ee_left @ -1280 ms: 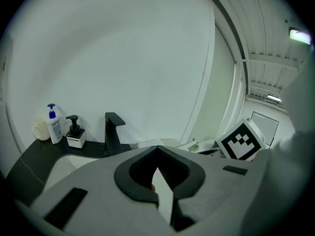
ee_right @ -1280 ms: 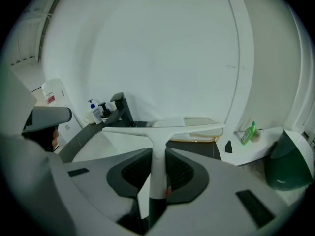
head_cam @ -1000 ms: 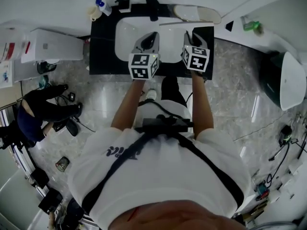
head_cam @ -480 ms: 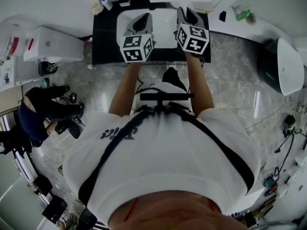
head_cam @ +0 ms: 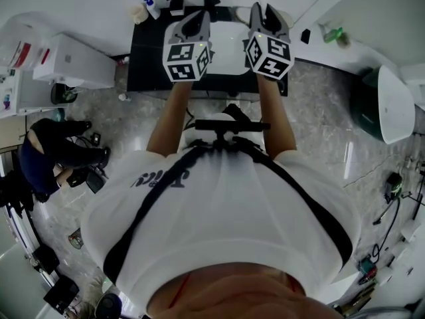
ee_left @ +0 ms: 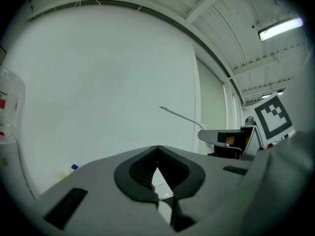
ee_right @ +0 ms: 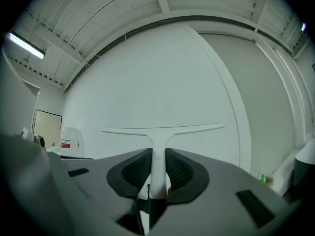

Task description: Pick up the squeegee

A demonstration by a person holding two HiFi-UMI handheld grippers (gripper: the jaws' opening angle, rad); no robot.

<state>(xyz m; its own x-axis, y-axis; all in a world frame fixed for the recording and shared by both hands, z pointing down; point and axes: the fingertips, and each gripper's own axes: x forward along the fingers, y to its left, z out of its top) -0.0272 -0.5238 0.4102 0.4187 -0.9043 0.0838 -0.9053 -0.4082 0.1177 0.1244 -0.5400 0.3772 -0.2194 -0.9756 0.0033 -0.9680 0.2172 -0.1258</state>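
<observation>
Both forearms [head_cam: 169, 115] are stretched forward side by side, with the grippers carried level and close together. The left gripper [ee_left: 157, 149] is closed tip to tip on nothing. The right gripper [ee_right: 157, 154] is clamped on the white handle of the squeegee [ee_right: 162, 130].

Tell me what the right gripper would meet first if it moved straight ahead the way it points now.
Probably the plain white wall, and the white T-shaped plastic squeegee held in the right gripper would touch it first. The distance is unclear.
</observation>
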